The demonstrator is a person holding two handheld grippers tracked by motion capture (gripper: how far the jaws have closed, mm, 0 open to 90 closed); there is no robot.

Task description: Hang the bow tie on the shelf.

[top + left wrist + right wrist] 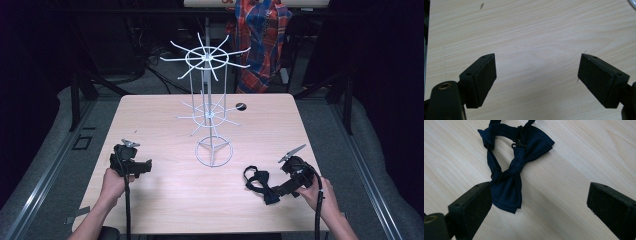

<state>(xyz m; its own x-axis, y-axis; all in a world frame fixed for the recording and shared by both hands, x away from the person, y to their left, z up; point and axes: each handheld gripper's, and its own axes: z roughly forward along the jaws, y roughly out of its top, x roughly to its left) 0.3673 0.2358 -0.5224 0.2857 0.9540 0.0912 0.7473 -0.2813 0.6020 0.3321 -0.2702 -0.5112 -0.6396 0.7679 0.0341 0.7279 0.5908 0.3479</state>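
Partly cut off above, the bow tie [510, 173] lies beside the spread right hand-held gripper [541, 202]; the left hand-held gripper [536, 80] gapes over bare worktop [536, 30].

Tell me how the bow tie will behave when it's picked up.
The bow tie is probably floppy: soft folded cloth with a thin strap looped behind it. The strap would likely dangle and could snag, given its small clasp. It looks light and flat, so it should neither roll nor tip.
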